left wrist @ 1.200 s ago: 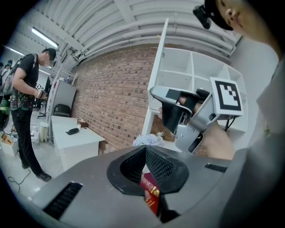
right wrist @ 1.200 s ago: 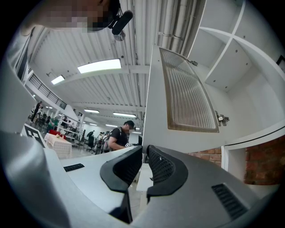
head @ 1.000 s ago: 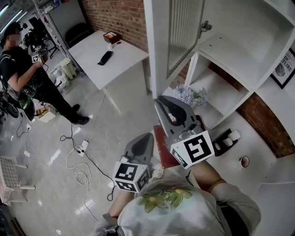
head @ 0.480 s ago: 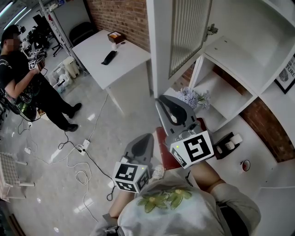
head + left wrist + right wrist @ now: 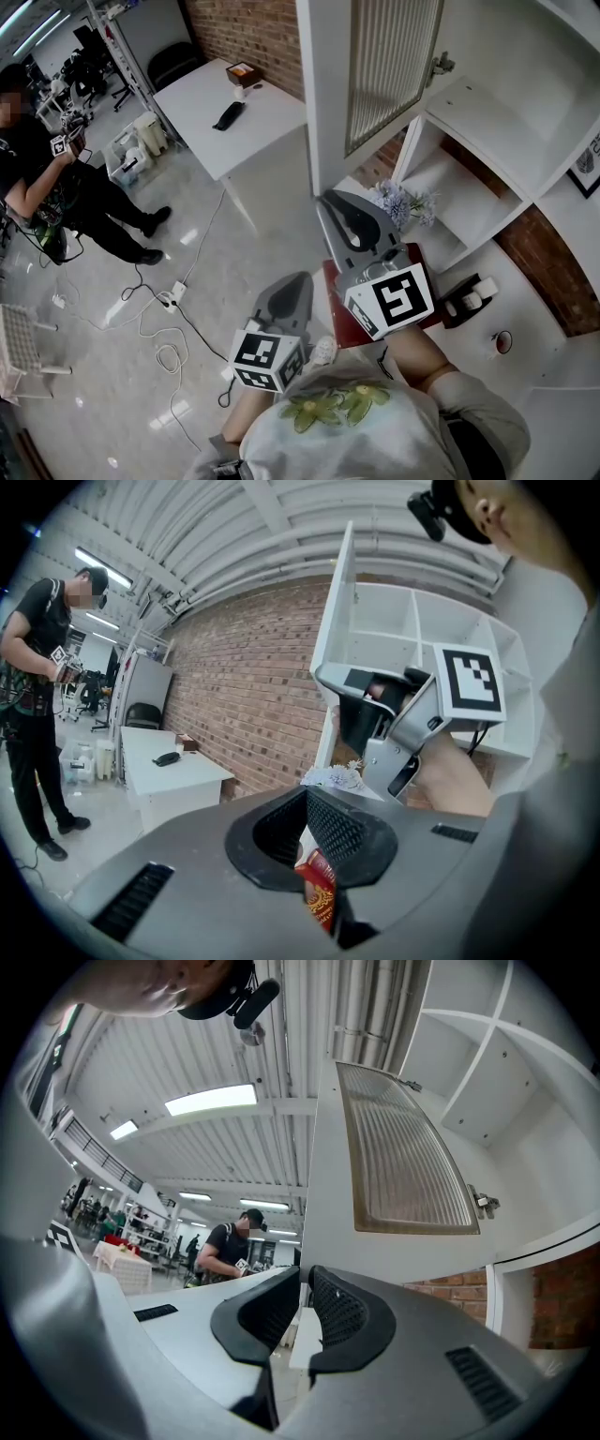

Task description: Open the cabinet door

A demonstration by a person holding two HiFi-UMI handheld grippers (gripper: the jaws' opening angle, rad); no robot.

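The cabinet door (image 5: 389, 70) stands open at the far right, its long axis upright, its free edge swung out toward us from the cabinet (image 5: 525, 84). Our left gripper (image 5: 309, 829) and right gripper (image 5: 305, 1302) are near it, apart from it, jaws pinched together on nothing. Against a second ago, the door shows slightly further right in the head view.

Laboratory or workshop premises are indicated: exposed brick wall (image 5: 253, 33), polished floor (image 5: 94, 403) strewn with cables (image 5: 169, 361), 1 white worktable (image 5: 202, 98), metal equipment racks (image 5: 108, 42), strip lighting (image 5: 211, 1099) mounted overhead.
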